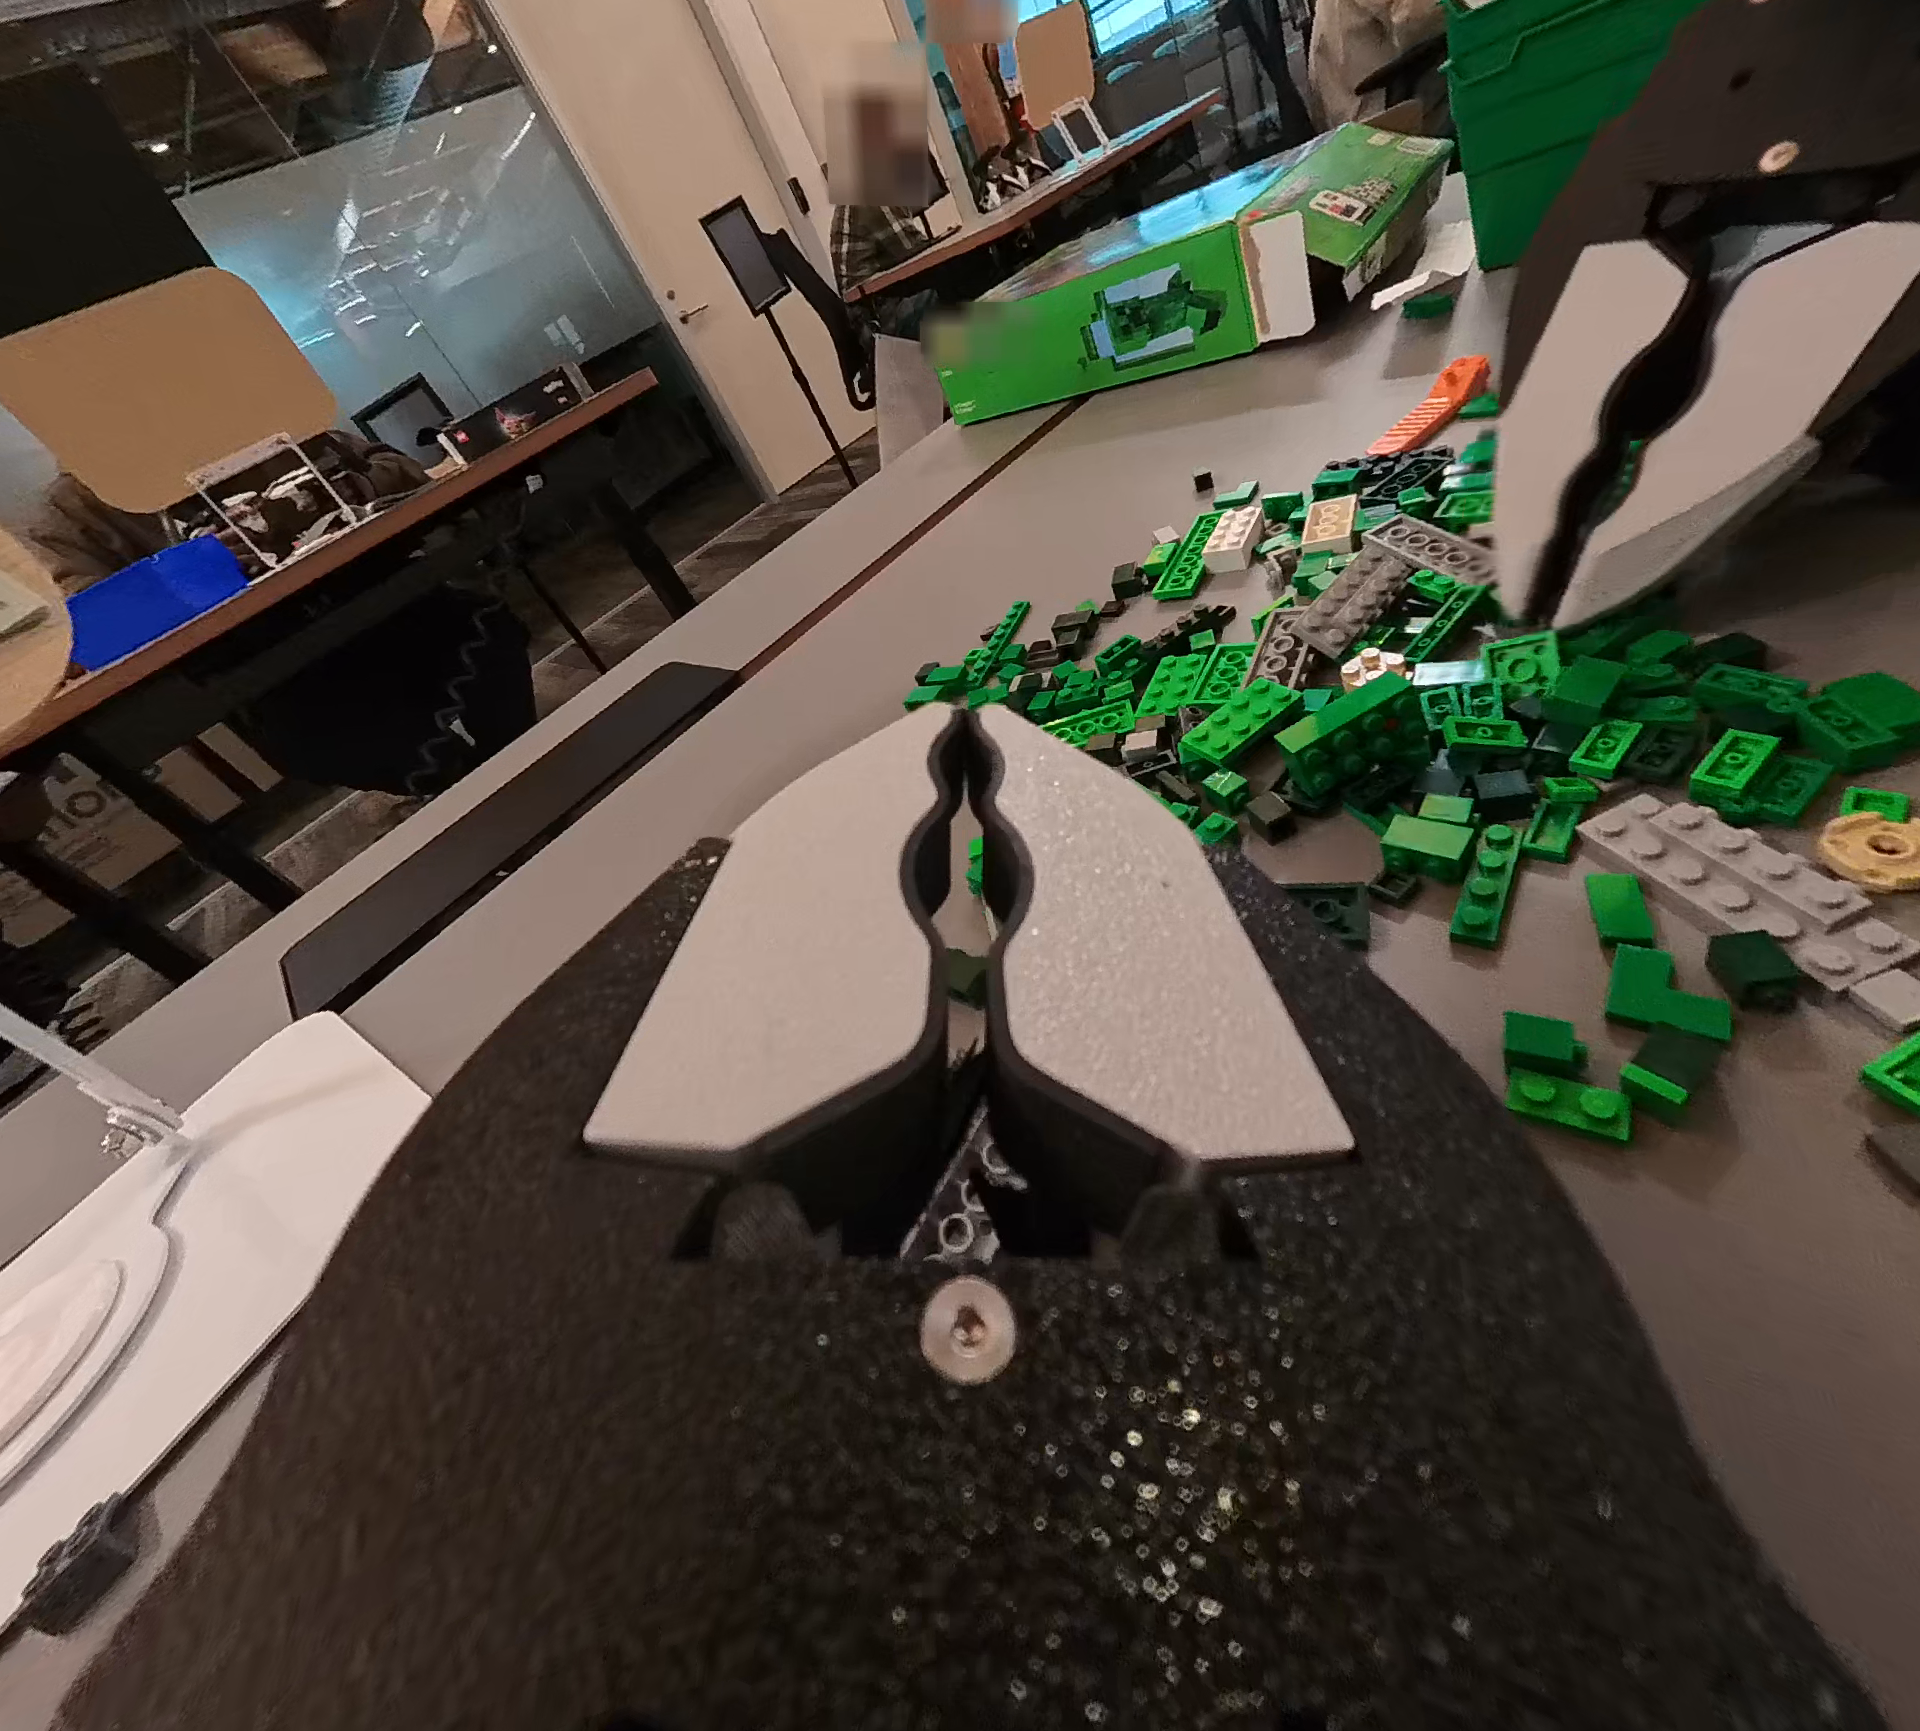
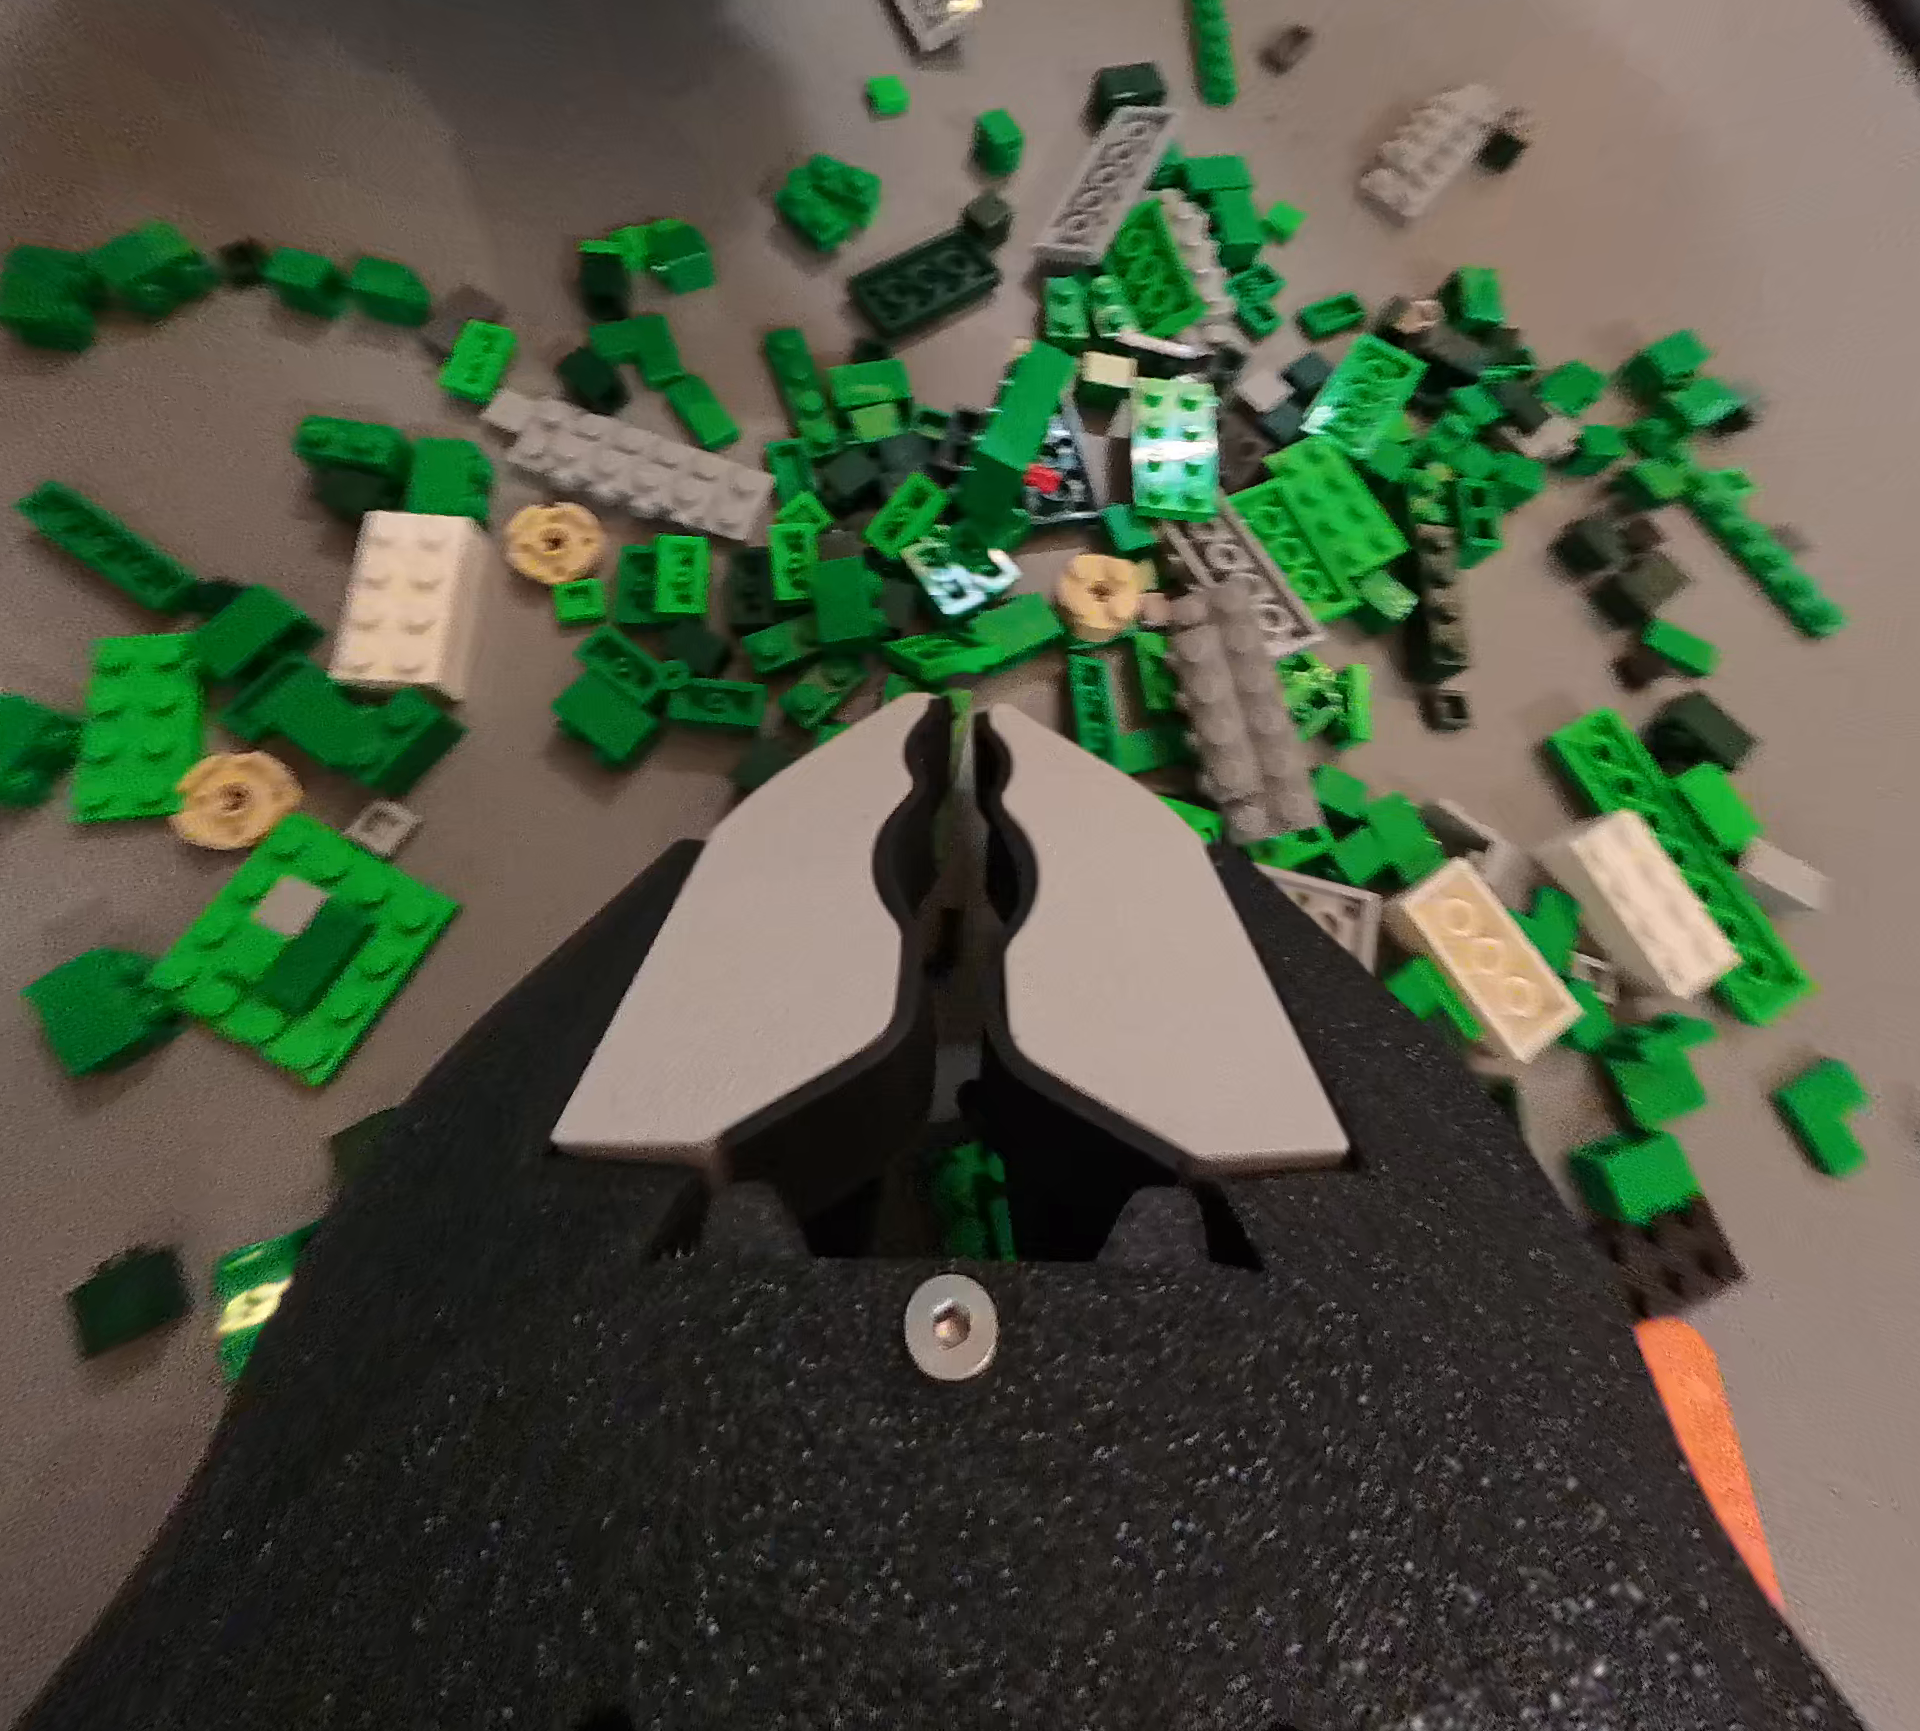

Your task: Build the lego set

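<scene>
**A:** so where's this build at? Looks like barely started to me. The brick pile (image 2: 1039,486) is all loose on the grey desk (image 2: 260,123), mostly green, some grey strips, a couple of white blocks (image 2: 410,601). Only thing I'd call assembled is the green plate (image 2: 301,943) with a darker bit stuck on it, off to the left in the right wrist view.

**B:** yeah, picking stage I'd guess. The right gripper (image 2: 961,713) is tipped down into the heap, jaws nearly together, and there's something thin and green pinched in the gap. Too blurry to say what piece, or whether it's really gripped.

**A:** and the left gripper (image 1: 966,725)?

**B:** hangs at the near edge of the pile, jaws closed up, nothing in them that I can see.

**A:** next move?

**B:** probably lift that piece clear and get it over to the plate, studs lined up. Hard shiny plastic, tiny parts, so it could twist or slip between those smooth grey fingers (image 2: 790,933).

**A:** box is there too, the green box (image 1: 1143,310) lying open at the back, orange tool (image 1: 1429,408) beside the pile.
</scene>
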A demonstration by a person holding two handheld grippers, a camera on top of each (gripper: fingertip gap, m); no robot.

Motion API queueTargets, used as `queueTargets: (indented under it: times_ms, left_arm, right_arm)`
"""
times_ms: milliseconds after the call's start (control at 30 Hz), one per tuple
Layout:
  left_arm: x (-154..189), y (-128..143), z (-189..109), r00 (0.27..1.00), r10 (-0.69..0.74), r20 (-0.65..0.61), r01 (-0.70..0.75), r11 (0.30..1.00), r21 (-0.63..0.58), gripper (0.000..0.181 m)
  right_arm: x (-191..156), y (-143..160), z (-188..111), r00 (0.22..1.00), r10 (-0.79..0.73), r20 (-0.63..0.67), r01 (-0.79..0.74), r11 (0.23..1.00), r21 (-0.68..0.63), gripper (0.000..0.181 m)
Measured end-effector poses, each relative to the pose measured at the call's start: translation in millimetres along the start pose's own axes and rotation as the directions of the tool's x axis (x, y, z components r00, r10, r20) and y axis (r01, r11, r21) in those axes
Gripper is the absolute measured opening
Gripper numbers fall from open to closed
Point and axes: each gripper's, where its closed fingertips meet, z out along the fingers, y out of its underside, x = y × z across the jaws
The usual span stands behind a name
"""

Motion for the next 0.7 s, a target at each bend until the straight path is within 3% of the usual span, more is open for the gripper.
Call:
queueTargets:
  times_ms: [100,233,333,567,700]
  left_arm:
    - [1,0,0,1.0,0.002,-0.004,-0.002,1.0,-0.002,0.0]
    - [3,1,1,1.0,0.012,-0.013,-0.012,1.0,-0.008,0.0]
    - [4,2,1,1.0,0.023,-0.018,-0.023,1.0,-0.015,0.0]
    - [4,1,1,1.0,0.021,-0.018,-0.021,1.0,-0.013,0.0]
    - [3,1,1,1.0,0.019,-0.016,-0.019,1.0,-0.011,0.0]
  right_arm:
    - [-8,-2,-5,0.999,0.002,0.052,-0.002,1.0,0.001,0.001]
    - [31,-12,-17,0.98,0.022,-0.2,-0.003,0.995,0.095,0.019]
    - [46,-4,-15,0.96,0.042,-0.278,-0.027,0.998,0.058,0.031]
    - [49,2,2,0.956,0.014,-0.291,-0.025,0.999,-0.033,0.035]
    - [34,3,5,0.981,0.013,-0.192,-0.022,0.999,-0.049,0.023]
